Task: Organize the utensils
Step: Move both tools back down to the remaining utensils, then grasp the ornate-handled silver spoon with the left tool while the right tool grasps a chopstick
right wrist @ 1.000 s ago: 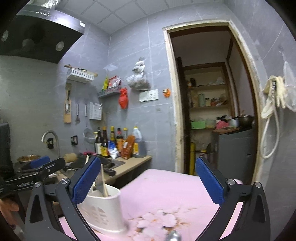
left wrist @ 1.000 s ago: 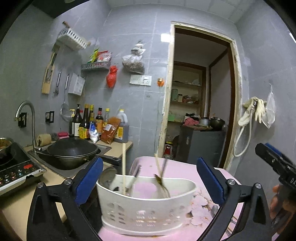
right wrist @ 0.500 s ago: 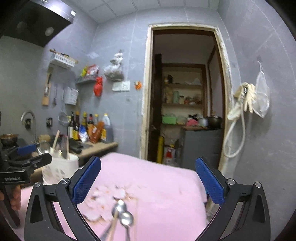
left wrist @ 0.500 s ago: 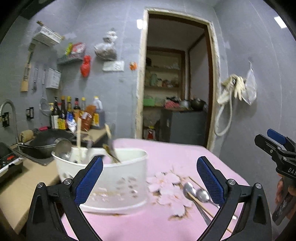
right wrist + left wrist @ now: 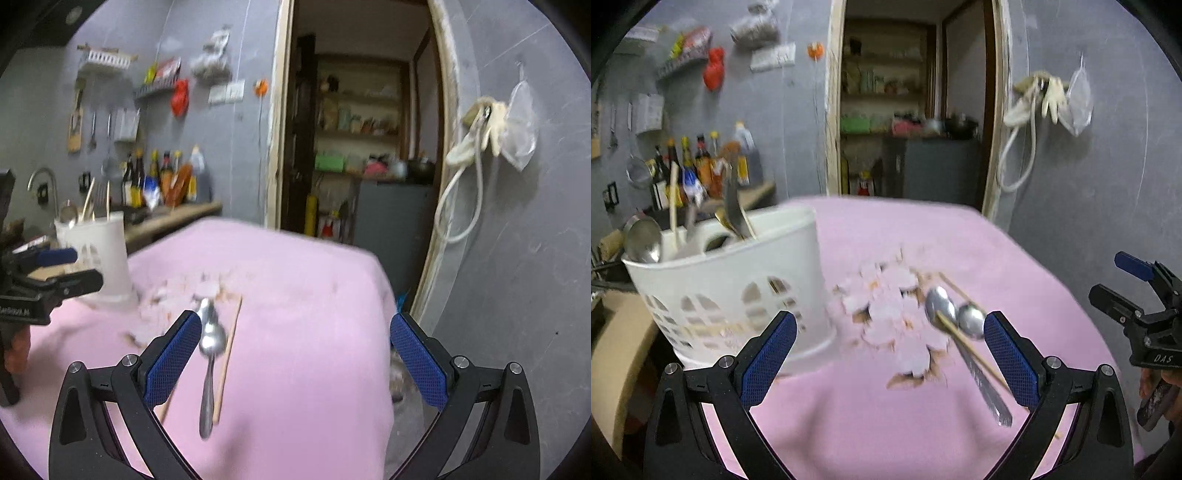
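A white basket [image 5: 738, 291] with cut-out sides was seen standing on the pink tablecloth [image 5: 886, 417], holding a ladle [image 5: 642, 240], a wooden chopstick [image 5: 674, 206] and several other upright utensils. Beside it on the cloth, two spoons [image 5: 955, 317] and loose chopsticks [image 5: 971, 350] were laid together. The left gripper [image 5: 890, 354] was held wide apart and empty above the cloth, and the right gripper [image 5: 291, 360] was likewise spread open, empty, over the spoons.
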### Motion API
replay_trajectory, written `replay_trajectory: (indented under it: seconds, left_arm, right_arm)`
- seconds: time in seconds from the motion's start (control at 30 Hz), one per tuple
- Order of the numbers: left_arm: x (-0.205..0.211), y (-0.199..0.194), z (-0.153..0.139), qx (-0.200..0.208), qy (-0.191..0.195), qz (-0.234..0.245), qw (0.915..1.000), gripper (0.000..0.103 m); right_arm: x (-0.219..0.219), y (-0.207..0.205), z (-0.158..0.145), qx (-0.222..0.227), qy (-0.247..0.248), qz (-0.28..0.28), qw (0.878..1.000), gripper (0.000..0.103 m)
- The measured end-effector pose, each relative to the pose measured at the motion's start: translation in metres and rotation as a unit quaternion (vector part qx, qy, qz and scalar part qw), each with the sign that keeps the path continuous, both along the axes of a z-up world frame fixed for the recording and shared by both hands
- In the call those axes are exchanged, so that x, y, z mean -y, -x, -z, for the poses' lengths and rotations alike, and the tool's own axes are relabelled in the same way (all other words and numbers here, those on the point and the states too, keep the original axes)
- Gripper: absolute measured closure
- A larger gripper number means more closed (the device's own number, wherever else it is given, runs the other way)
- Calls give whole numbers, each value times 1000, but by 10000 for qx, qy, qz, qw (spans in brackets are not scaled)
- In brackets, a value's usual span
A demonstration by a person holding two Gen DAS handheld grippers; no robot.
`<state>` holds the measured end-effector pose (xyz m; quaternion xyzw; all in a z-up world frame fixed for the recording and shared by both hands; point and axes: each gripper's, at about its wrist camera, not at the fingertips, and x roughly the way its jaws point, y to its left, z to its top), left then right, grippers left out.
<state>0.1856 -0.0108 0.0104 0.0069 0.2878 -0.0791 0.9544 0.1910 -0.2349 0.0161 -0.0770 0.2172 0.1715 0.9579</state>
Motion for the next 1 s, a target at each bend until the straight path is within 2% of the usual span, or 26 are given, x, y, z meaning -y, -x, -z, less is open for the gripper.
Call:
replay_trajectory:
  seconds: [0.07, 0.17, 0.33, 0.43, 0.5, 0.6, 0.9, 1.0]
  left_arm:
    - [4, -8, 8, -344, -31, 55, 9994, 4]
    - [7, -15, 18, -726, -28, 166, 9972, 4]
    - [14, -23, 29, -1167, -51, 409, 9923, 7]
    - [20, -27, 35, -1390, -118, 578, 9885, 18]
    - [24, -31, 41, -1561, -182, 684, 9852, 28]
    - [29, -34, 47, -1762, -263, 797, 9808, 37]
    - [44, -37, 55, -1792, -642, 923, 9774, 38]
    - [48, -37, 57, -1773, -736, 1000, 9763, 42]
  right_arm:
    - [-4, -4, 8, -234, 167, -65, 9996, 1]
    - [-10, -9, 17, -491, 299, -211, 9981, 9]
    - [-23, -16, 31, -963, 491, -563, 9925, 42]
    - [-30, -19, 37, -1157, 617, -760, 9884, 58]
    - [-36, -21, 41, -1271, 720, -888, 9853, 62]
    - [-44, -20, 46, -1370, 922, -1036, 9808, 65]
    - [-56, -26, 55, -1462, 1439, -996, 9736, 73]
    - [-57, -28, 55, -1345, 1608, -914, 9735, 82]
